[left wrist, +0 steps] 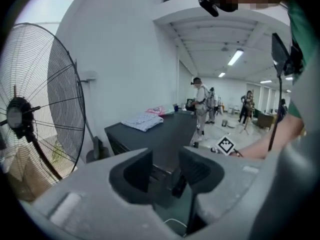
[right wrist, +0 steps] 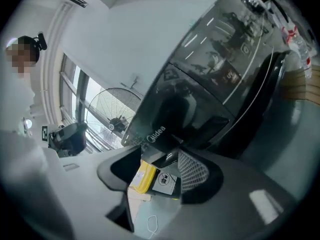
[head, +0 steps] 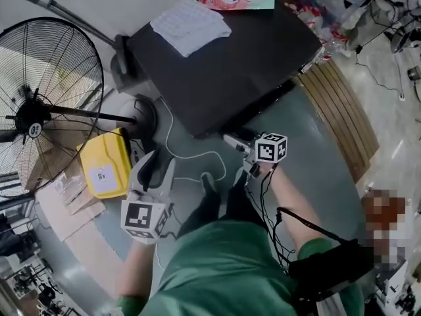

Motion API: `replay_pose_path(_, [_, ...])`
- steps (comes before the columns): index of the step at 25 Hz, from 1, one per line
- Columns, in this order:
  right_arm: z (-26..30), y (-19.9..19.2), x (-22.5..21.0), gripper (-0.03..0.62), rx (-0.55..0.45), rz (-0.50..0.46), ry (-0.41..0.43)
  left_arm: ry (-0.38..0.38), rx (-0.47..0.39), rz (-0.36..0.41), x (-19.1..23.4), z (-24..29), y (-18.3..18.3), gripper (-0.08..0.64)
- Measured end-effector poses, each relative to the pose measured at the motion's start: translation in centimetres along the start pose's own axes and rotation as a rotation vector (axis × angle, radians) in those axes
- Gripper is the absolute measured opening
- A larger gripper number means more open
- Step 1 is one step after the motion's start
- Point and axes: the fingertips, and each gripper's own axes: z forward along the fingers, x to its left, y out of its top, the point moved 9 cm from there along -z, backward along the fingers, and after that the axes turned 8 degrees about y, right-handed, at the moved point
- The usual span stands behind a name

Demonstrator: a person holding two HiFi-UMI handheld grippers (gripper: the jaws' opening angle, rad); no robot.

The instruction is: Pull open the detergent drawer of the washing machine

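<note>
At the front edge of the dark washing machine [head: 223, 64], in the head view, the right claw [head: 231, 139] points at the machine's front lip. The left claw [head: 156, 162] hangs back near a yellow box [head: 105, 163] on the floor, so the right hand is plainly the nearer. The machine's top is flat, matt and dark, with a pale folded cloth [head: 191, 25] on it. The drawer hides under the lip here.

In the left gripper view, the left claw [left wrist: 165, 171] stands spread and empty, with the machine well ahead and a wire-caged fan [left wrist: 30, 119] to one side.

In the right gripper view, the picture is rolled. The right claw [right wrist: 160, 171] is spread and grips nothing. Just beyond its tips sits the detergent drawer [right wrist: 157, 129], which I take to be the glossy black panel with the brand lettering at the front's upper corner. It looks not yet pulled out. Its long axis runs along the machine's top edge, so the tips must catch a smooth, hard plastic front.
</note>
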Motion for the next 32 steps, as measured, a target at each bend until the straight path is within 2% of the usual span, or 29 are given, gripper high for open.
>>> replay_pose_path(6, [1.8, -0.3, -2.7, 0.238, 0.012, 0.069, 0.085, 0.045, 0.038, -0.006, 0.3, 0.2, -0.6, 0.163])
replay_pose_path(10, [2.4, 0.2, -3.0, 0.238, 0.01, 0.072, 0.132, 0.061, 0.052, -0.013, 0.4, 0.3, -1.2, 0.163])
replay_pose_path(18, [3.5, 0.6, -3.5, 0.245, 0.002, 0.074, 0.185, 0.054, 0.088, -0.016, -0.7, 0.2, -2.2, 0.163])
replay_pose_path(20, [3.6, 0.7, -3.8, 0.262, -0.002, 0.073, 0.21, 0.052, 0.103, -0.015, -0.9, 0.0, -2.6, 0.163])
replay_pose_path(25, [4.0, 0.8, -4.5, 0.256, 0.005, 0.07, 0.295, 0.053, 0.14, -0.01, -1.1, -0.7, -3.6, 0.163])
replay_pose_path(32, [4.0, 0.7, -4.8, 0.255, -0.041, 0.096, 0.343, 0.028, 0.171, 0.0, -2.2, -1.2, -4.7, 0.163])
